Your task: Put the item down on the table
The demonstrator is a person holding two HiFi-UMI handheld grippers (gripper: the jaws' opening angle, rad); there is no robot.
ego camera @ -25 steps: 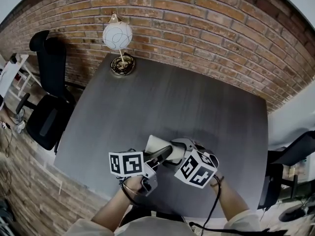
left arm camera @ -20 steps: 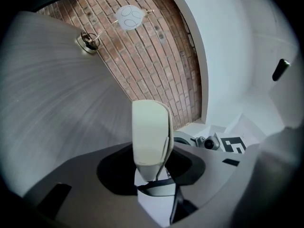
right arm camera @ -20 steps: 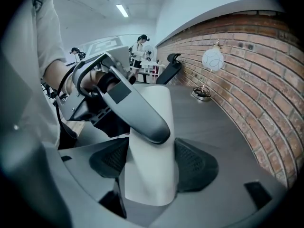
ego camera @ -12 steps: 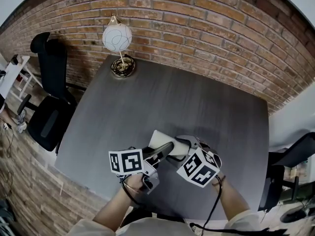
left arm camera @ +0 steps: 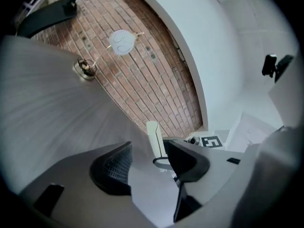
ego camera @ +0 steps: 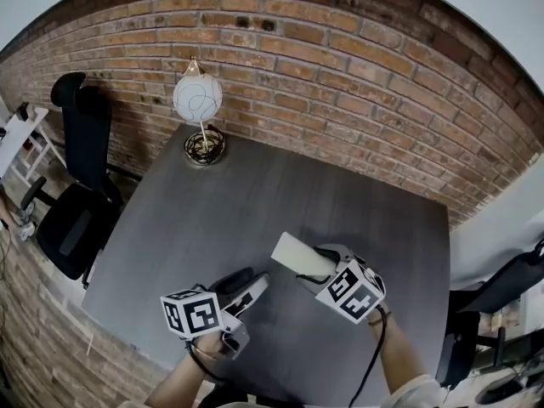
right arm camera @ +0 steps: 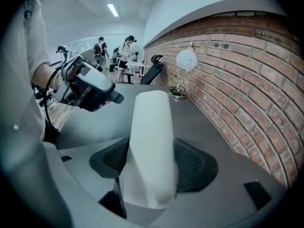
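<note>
Most of the dark grey surface [ego camera: 255, 194] lies bare ahead of both grippers, with a globe lamp [ego camera: 201, 109] at its far left corner by the brick wall [ego camera: 357, 83]. The item [ego camera: 297, 255], a smooth white oblong with rounded ends, is pinched between the jaws of the right gripper [ego camera: 313, 266] over the near half of the surface. Since the earlier frame the left gripper [ego camera: 248, 280] has drawn clear of the item; its jaws have just been opening and stand spread, with nothing between them.
</note>
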